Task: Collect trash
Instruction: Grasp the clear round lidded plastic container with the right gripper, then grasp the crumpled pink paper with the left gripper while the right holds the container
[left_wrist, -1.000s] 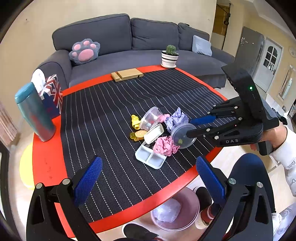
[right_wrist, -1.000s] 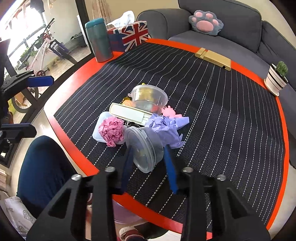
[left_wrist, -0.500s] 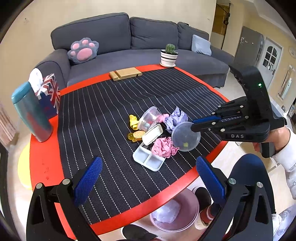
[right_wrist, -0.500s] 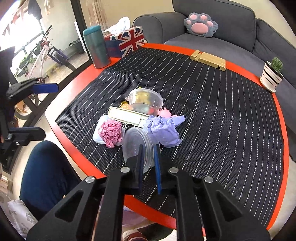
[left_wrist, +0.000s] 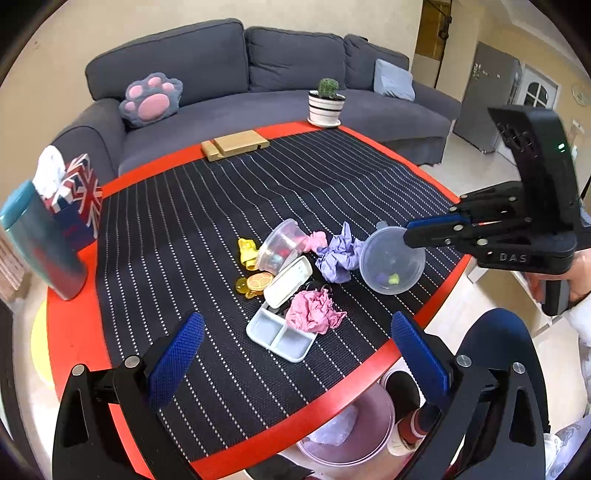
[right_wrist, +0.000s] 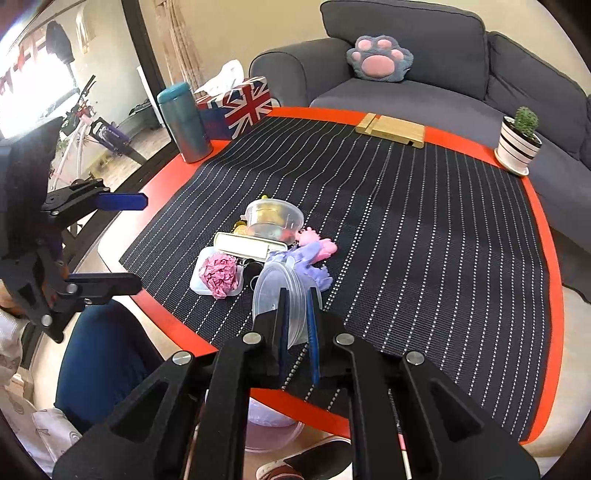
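Jaws of our right gripper (right_wrist: 297, 325) pinch the clear plastic lid (right_wrist: 277, 299) beside the purple paper wad (right_wrist: 314, 266), while our left gripper (left_wrist: 295, 354) gapes empty.

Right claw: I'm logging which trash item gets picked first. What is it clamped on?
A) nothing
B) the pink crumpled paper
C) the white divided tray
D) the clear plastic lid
D: the right claw is shut on the clear plastic lid, holding it edge-on above the striped mat.
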